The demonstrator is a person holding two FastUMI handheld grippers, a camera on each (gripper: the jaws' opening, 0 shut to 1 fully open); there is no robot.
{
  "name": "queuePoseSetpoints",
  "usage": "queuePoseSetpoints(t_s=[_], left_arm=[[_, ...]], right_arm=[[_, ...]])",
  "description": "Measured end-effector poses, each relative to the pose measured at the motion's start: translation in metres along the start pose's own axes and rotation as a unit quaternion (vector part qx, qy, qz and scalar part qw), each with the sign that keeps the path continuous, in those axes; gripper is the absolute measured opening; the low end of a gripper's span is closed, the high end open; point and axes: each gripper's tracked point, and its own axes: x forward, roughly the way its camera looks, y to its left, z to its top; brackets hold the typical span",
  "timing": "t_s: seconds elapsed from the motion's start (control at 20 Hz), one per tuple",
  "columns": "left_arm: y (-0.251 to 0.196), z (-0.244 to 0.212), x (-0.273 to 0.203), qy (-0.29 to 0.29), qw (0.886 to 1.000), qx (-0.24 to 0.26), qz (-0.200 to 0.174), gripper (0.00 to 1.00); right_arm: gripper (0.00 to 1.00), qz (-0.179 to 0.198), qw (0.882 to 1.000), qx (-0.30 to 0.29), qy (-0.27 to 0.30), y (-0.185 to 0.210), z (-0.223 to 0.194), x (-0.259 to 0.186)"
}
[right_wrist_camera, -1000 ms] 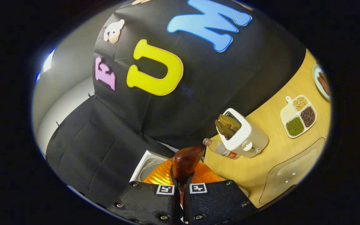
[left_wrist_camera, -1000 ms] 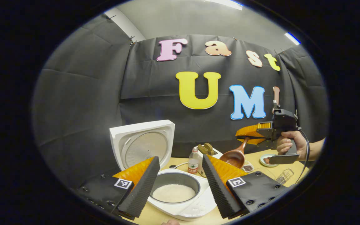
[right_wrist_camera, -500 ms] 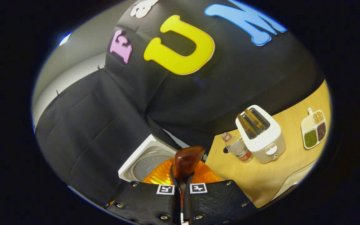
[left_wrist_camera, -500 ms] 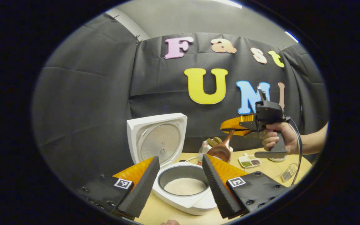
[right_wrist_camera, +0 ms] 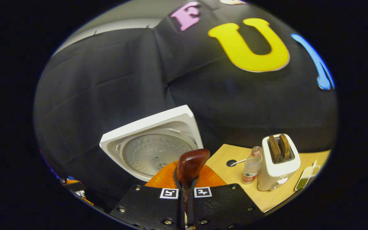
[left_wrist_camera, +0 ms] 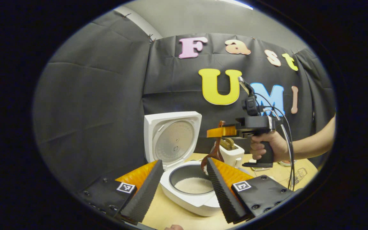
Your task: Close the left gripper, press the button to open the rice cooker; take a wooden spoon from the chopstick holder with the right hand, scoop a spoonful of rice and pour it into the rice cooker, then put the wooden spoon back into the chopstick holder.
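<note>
You are at the pour step. The right gripper (left_wrist_camera: 222, 131) clamps the spoon (right_wrist_camera: 188, 167) by its handle, bowl hanging at the cooker's (left_wrist_camera: 190, 188) 2 o'clock rim. The left gripper (left_wrist_camera: 184, 188) stands wide, holding nothing. Next, tip the bowl over the pot. Since a second ago, the spoon has travelled from near the toaster (left_wrist_camera: 232, 153) to the cooker.

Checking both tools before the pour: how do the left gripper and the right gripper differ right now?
The left gripper has its jaws wide apart and holds nothing; the right gripper is clamped on the brown wooden spoon. The left gripper sits low before the open white rice cooker; the right gripper is raised above it. Each is hand-held.
</note>
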Motion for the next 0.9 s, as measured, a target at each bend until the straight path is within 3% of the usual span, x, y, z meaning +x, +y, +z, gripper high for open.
queuePoseSetpoints(t_s=[0.2, 0.45, 0.65, 0.8, 0.9], left_arm=[[0.012, -0.003, 0.000, -0.002, 1.000, 0.001, 0.017, 0.95], [0.017, -0.007, -0.002, -0.004, 1.000, -0.008, 0.028, 0.95], [0.014, -0.004, -0.005, -0.005, 1.000, -0.007, 0.022, 0.95], [0.009, 0.003, -0.007, -0.015, 1.000, -0.001, 0.013, 0.95], [-0.006, 0.006, -0.001, -0.019, 1.000, 0.005, 0.004, 0.95]], right_arm=[[0.04, 0.031, 0.990, -0.139, 0.002, 0.032, 0.002, 0.006], [0.04, 0.064, 0.975, -0.211, -0.014, 0.061, 0.009, -0.002], [0.04, 0.068, 0.984, -0.162, -0.022, 0.049, 0.017, -0.010], [0.04, 0.056, 0.997, -0.044, -0.037, 0.022, 0.035, -0.016], [0.04, 0.041, 0.998, 0.031, -0.045, 0.005, 0.045, -0.028]])
